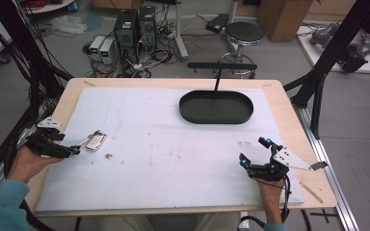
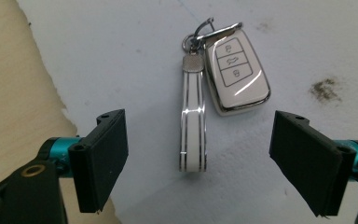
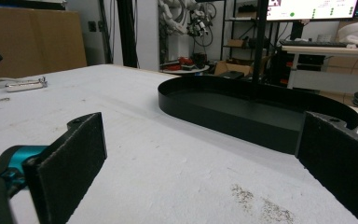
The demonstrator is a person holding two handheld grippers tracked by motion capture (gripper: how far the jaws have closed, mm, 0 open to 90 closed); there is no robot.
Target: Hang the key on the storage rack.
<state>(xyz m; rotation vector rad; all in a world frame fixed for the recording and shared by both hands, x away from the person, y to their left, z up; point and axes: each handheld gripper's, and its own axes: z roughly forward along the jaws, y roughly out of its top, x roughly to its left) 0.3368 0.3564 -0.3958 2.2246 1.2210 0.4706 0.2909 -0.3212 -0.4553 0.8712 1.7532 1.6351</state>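
Table (image 1: 173,83) covered by pale foam mat (image 1: 173,159), stained in spots. Black oval tray (image 1: 216,107) at far right of mat, holding nothing. Right gripper (image 1: 254,150) resting near front right edge, jaws spread wide, nothing between them, well apart from tray. Left gripper (image 1: 75,149) low at mat's left side, jaws spread, straddling but not touching white strap (image 2: 193,130) of car key fob (image 2: 236,77). Fob flat on mat, buttons up, strap joined by metal ring (image 2: 196,39). Judged early: fob not yet pinched or lifted. Left to do, probably: close on strap, carry across, set in tray.
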